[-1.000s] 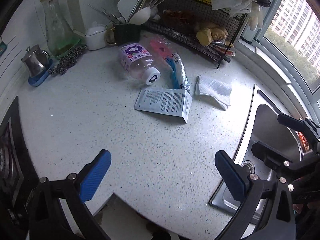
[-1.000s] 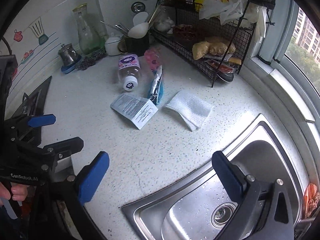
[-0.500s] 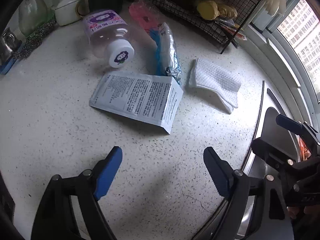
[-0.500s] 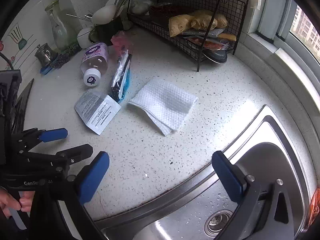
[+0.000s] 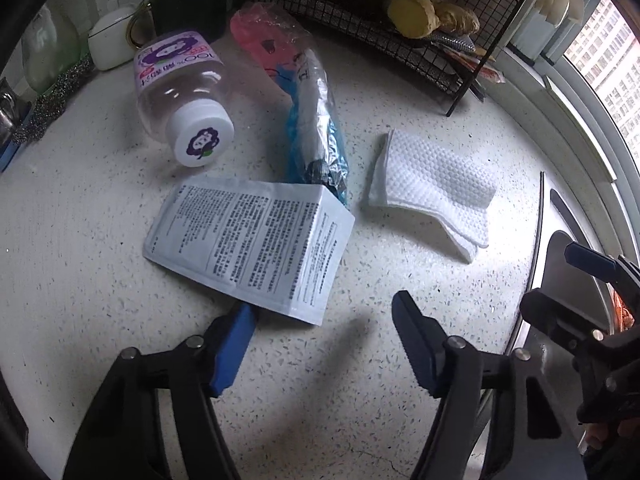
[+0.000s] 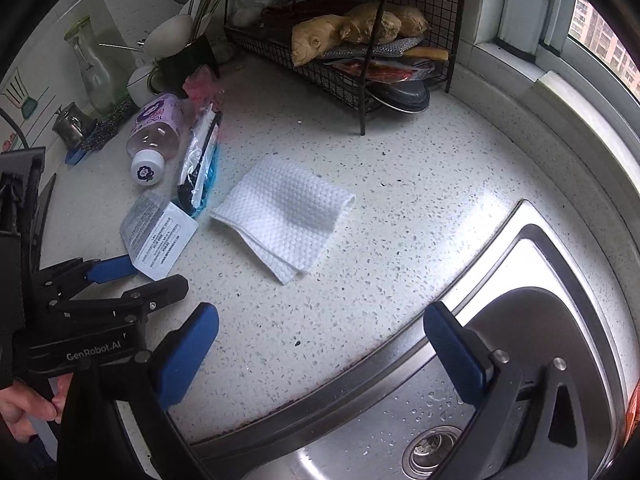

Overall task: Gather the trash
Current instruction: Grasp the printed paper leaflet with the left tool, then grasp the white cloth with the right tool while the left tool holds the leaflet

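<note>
On the speckled white worktop (image 5: 120, 240) a small heap of rubbish lies toward the back, in front of a black wire rack (image 6: 360, 40). A printed white sachet (image 5: 252, 240) lies flat, nearest the front edge; just behind it lies a crumpled blue and silver wrapper (image 5: 320, 136), and beside that a clear plastic bottle (image 5: 180, 92) on its side, white cap toward the front. A folded white paper towel (image 5: 432, 188) lies a little apart from these, on the side of the steel sink (image 6: 520, 360). The left gripper (image 5: 320, 320) points steeply down at the sachet's near edge; its fingers (image 5: 234, 344) have just been closing and now stand about half apart, one blue pad at or just under the sachet's front edge, the other well clear of it on bare worktop, so nothing is pinched yet. The right gripper (image 6: 320, 336) hangs over the worktop's edge by the sink, its fingers (image 6: 188, 360) spread wide and empty, with the paper towel ahead of them and not touched. A hand (image 6: 24, 412) grips the left gripper's handle at the lower corner of the right wrist view.
</note>
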The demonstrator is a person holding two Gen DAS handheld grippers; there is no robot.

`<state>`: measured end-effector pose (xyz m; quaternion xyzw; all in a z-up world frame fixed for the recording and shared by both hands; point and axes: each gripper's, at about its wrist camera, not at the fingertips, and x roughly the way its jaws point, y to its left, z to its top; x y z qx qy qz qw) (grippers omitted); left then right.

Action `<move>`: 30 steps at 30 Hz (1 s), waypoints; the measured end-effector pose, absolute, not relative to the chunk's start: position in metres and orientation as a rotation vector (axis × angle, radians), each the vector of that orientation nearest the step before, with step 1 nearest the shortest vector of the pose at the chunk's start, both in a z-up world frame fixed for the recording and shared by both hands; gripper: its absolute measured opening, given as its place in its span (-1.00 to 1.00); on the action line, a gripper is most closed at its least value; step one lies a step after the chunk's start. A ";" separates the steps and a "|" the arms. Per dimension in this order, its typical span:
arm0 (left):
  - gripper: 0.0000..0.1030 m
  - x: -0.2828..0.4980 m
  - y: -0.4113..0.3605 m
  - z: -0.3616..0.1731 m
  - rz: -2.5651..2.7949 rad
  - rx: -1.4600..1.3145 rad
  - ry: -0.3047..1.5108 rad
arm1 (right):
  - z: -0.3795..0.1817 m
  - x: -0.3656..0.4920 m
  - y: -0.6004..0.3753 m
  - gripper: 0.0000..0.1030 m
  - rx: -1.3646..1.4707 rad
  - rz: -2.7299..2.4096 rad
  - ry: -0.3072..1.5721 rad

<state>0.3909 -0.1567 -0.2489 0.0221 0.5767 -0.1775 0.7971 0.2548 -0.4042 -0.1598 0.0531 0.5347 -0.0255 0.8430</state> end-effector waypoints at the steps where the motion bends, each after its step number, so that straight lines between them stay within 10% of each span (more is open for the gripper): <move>1: 0.04 0.393 -0.157 -0.249 -0.382 0.047 1.236 | -0.161 0.255 -0.404 0.99 0.113 -0.054 1.130; 6: -0.76 0.399 -0.156 -0.248 -0.401 0.016 1.254 | -0.162 0.256 -0.404 0.99 0.117 -0.064 1.133; 10: -0.95 0.396 -0.157 -0.249 -0.406 0.058 1.265 | -0.162 0.258 -0.404 0.99 0.121 -0.072 1.133; 30: -0.99 0.384 -0.117 -0.221 -0.412 0.082 1.235 | -0.166 0.298 -0.380 0.99 0.045 0.017 1.105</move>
